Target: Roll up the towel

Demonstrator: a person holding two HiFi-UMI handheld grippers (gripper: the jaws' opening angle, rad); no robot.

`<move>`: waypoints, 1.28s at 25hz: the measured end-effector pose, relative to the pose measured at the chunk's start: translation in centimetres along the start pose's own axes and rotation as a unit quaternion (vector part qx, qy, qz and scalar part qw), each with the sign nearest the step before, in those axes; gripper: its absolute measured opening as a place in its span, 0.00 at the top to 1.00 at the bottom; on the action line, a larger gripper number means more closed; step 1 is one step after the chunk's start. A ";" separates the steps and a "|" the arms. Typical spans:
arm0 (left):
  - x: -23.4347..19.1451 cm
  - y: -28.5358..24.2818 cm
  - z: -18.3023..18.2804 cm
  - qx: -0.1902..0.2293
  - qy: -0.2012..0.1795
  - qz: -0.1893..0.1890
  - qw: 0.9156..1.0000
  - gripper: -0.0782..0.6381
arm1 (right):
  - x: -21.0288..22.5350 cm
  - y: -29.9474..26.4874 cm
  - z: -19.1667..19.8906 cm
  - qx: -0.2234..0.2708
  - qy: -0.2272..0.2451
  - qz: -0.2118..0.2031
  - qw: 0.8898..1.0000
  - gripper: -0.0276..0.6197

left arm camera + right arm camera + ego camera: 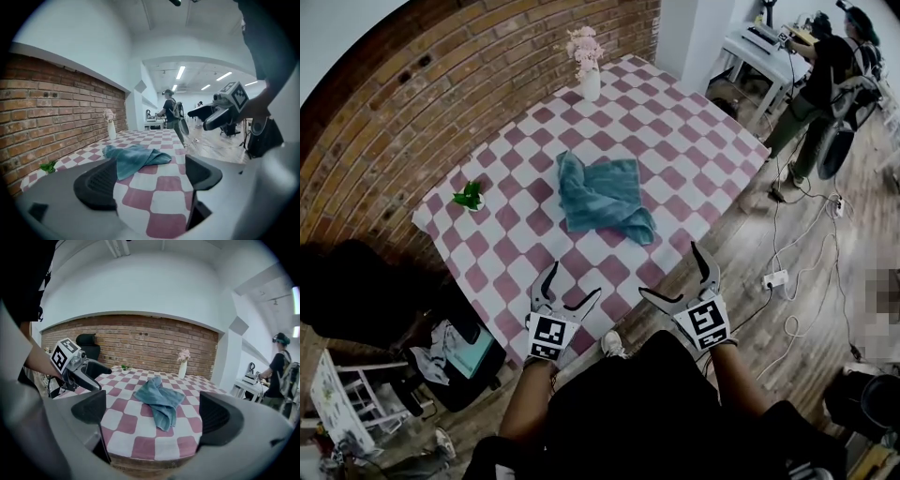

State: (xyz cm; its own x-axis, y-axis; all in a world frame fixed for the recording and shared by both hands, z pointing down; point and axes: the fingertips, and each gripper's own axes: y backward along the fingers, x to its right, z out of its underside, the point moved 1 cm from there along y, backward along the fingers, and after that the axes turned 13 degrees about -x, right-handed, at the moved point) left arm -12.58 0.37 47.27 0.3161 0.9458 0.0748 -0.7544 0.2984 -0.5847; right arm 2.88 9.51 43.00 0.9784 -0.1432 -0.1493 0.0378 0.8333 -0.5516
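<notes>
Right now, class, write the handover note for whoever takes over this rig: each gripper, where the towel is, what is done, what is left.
Left gripper: open, empty, by the near edge of the checked table.
Right gripper: open, empty, beside it.
Towel: crumpled in a heap near the table's middle, touched by neither gripper.
Done: nothing yet.
Left: probably spread the towel flat, then roll it up.

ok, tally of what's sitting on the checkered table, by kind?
teal towel: 1
white vase with pink flowers: 1
small green plant: 1
Total: 3
</notes>
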 end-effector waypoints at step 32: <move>-10.4 -17.5 6.8 -0.377 -0.432 0.101 0.813 0.47 | 10.0 -14.1 5.0 -0.081 -0.002 -0.124 0.989 0.04</move>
State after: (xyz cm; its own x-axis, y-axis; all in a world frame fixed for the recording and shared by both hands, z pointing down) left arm -6.53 -13.82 62.24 -0.5379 0.8002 0.2653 -0.0714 0.2704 -0.9601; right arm 13.13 -0.98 53.35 0.9438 -0.3305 0.0102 0.2443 0.6762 -0.6950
